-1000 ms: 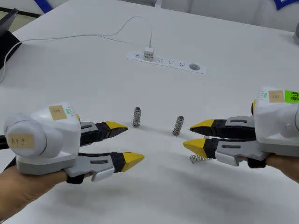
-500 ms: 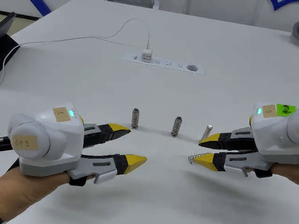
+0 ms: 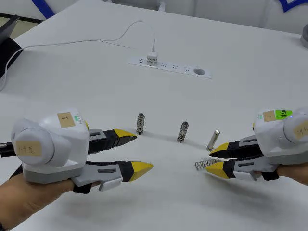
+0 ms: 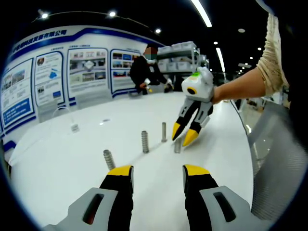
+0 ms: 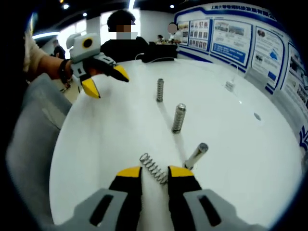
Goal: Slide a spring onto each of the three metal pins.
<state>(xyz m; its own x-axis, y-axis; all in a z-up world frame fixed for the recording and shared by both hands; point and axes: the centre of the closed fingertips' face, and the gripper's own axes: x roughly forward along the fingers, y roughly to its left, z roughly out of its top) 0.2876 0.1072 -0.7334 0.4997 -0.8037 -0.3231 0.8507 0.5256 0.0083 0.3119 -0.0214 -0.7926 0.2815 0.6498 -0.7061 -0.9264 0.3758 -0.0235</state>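
On a white workbench (image 3: 96, 86), two of the three metal pins already wear their springs: the first pin (image 3: 140, 123), at the row's 9 o'clock end, and the middle pin (image 3: 183, 131) beside it, each wrapped in coil from its base to near its top. The last pin (image 3: 213, 140), at the row's 3 o'clock end, stands bare. Its spring (image 3: 202, 164) lies flat on the table near that pin, at about its 6 o'clock. The spring's near end sits between the tips of the right gripper (image 3: 208, 161), whose jaws are drawn in on either side of the coil, with a gap showing in the right gripper view (a grasp about to be taken, by the look of it, not one made). The left gripper (image 3: 144, 152), at 8 o'clock of the head view, hangs with its jaws spread wide and nothing in them, well apart from the pins. A power strip (image 3: 169, 66) and its cable (image 3: 96, 39) lie off at 12 o'clock. By this reckoning the job is two-thirds done: the loose spring has yet to be picked up, stood over the bare pin and slid down.
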